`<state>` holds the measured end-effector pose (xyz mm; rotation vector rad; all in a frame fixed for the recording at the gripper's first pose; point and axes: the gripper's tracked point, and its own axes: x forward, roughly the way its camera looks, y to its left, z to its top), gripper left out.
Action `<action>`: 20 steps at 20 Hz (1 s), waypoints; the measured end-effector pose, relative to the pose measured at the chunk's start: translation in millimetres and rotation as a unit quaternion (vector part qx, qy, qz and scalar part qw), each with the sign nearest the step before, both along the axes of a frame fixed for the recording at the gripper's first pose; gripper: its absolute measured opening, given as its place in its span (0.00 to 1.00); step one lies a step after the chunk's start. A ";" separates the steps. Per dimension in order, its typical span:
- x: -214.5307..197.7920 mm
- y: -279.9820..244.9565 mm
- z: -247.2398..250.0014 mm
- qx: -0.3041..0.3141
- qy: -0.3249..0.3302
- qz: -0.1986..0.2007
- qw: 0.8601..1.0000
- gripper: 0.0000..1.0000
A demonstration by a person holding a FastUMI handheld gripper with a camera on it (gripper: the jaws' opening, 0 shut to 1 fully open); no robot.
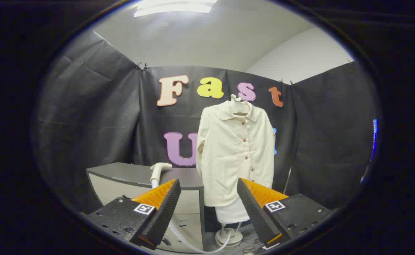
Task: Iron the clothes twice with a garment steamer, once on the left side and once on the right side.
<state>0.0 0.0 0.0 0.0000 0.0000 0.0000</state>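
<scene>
Fingers (164,209) of the gripper (209,212) stood spread apart, grasping nothing. Beyond them a cream shirt (235,152) hung buttoned on a hanger (236,102) over a white stand (228,235), against the far black cloth wall (97,117). Left of the shirt, the steamer head (158,170) rested on a grey table (122,173), its hose (193,244) trailing to the floor. A ceiling light (173,7) glowed above.

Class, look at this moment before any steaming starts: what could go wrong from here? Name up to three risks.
1. The tongs are open and hold nothing; the steamer head lies on the grey cabinet beyond the left finger, so a poor grip might drop it.
2. Its hose trails toward the stand base and may snag.
3. The cream shirt hangs loose and may swing away.
</scene>
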 end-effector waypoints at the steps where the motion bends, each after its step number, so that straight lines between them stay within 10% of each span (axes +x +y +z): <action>1: -1.1 -1.6 -1.9 0.003 0.002 -0.001 1.000 0.97; 20: 36.7 15.6 -21.8 -0.002 0.025 0.009 1.000 0.97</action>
